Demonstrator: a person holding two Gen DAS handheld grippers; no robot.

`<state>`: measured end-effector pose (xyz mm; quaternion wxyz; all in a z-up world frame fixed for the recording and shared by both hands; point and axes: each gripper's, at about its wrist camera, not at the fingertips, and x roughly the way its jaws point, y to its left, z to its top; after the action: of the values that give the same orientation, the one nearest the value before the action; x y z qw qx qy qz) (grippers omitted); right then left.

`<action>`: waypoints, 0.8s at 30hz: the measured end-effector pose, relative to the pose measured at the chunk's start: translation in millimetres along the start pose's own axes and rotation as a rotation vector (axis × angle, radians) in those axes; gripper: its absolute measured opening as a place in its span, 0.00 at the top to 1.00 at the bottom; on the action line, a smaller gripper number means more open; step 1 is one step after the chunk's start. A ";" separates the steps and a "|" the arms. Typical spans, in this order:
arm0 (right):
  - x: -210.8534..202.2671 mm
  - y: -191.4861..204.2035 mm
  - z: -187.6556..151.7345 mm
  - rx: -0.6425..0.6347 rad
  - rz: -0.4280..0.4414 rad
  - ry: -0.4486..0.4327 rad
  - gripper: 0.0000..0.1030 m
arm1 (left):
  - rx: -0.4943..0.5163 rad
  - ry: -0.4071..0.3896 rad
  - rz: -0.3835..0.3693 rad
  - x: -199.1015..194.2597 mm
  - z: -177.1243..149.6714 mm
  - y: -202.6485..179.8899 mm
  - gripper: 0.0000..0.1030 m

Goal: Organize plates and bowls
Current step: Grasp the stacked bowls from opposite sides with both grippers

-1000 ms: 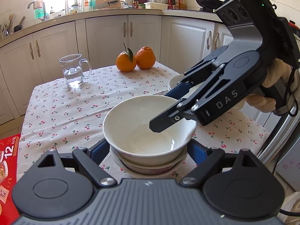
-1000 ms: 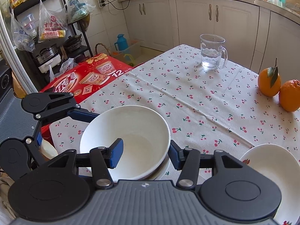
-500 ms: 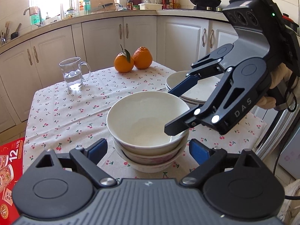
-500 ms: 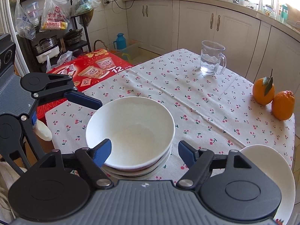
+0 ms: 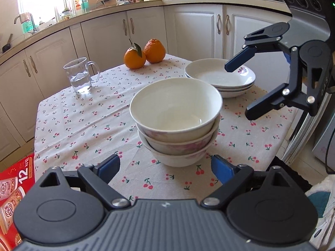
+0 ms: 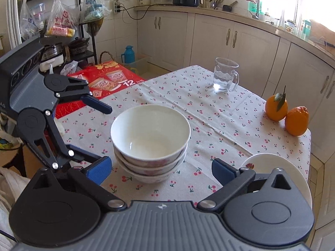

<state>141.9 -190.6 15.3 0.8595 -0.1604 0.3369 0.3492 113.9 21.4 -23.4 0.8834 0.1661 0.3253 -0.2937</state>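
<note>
Three white bowls (image 5: 175, 121) sit nested in a stack on the cherry-print tablecloth (image 5: 83, 125); the stack also shows in the right wrist view (image 6: 149, 144). A stack of three white plates (image 5: 219, 77) stands behind it, and shows partly at the right (image 6: 278, 175). My left gripper (image 5: 165, 169) is open and empty, just short of the bowls. My right gripper (image 6: 161, 170) is open and empty, also clear of the bowls; it also shows in the left wrist view (image 5: 240, 87) beside the plates.
A glass mug of water (image 5: 80, 76) and two oranges (image 5: 144, 54) stand at the table's far side. A red carton (image 6: 108, 79) lies on the floor beyond the table. White kitchen cabinets (image 5: 146, 31) surround the table.
Both grippers have drawn back from the bowl stack. The right gripper's fingers, earlier over the top bowl's rim, are now off to the side near the plates.
</note>
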 end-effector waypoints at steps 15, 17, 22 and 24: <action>55.1 12.6 -26.8 -0.057 -0.039 0.134 0.00 | 0.024 0.071 -0.096 37.8 -5.4 20.0 0.09; 62.9 10.3 -25.1 -0.059 -0.034 0.136 0.00 | 0.032 0.083 -0.111 43.8 -4.3 23.3 0.09; 81.1 6.3 -19.7 -0.090 0.003 0.155 0.00 | 0.083 0.101 -0.156 54.0 1.0 28.1 0.09; 85.5 7.5 -17.3 -0.122 0.021 0.165 0.01 | 0.112 0.103 -0.188 55.8 4.0 29.2 0.10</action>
<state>173.7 -152.1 -56.5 0.8137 -0.2372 0.3865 0.3637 168.5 19.1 -55.1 0.8234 0.1989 0.3675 -0.3840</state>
